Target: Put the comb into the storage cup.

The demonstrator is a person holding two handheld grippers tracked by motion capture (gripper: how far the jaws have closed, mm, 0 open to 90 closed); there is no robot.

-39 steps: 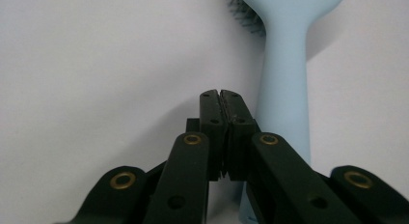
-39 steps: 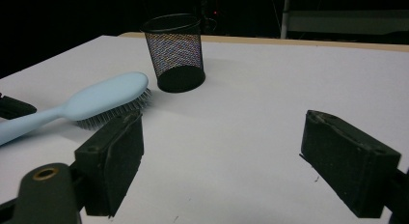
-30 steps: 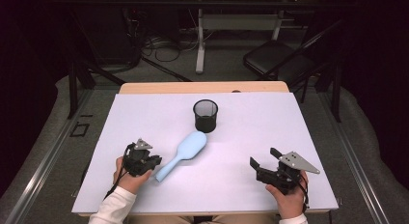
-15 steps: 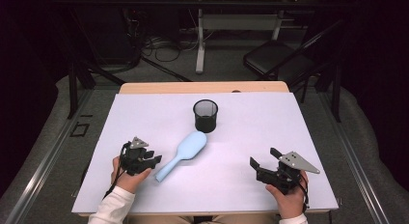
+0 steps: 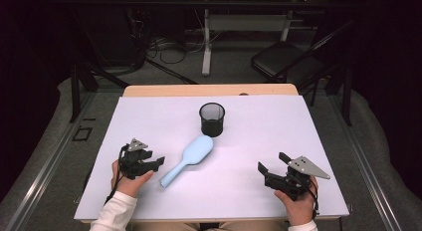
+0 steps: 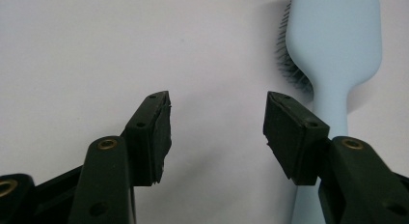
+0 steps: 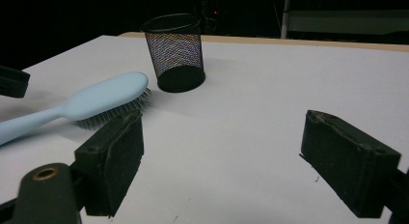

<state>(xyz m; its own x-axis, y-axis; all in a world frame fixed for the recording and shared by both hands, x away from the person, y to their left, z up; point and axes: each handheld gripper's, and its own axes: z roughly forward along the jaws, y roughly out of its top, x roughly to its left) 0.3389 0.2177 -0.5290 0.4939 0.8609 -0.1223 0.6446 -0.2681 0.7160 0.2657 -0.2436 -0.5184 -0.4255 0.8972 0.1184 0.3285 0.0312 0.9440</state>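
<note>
One camera sits high above the person's edge of the bench (image 5: 298, 116), looking forward and down, far enough back to take in the whole white top, both forearms and the dark floor beyond. A second camera rides the left gripper (image 5: 141, 160) and looks almost straight down along its jaws, very close to the surface, with the pale blue hairbrush (image 6: 333, 45) along its right edge. The third rides the right gripper (image 5: 278, 170), low and nearly level, facing across the bench toward the black mesh cup (image 7: 174, 52). All three share the hairbrush; the high view and the right gripper view also share the mesh cup just past the hairbrush's head.
</note>
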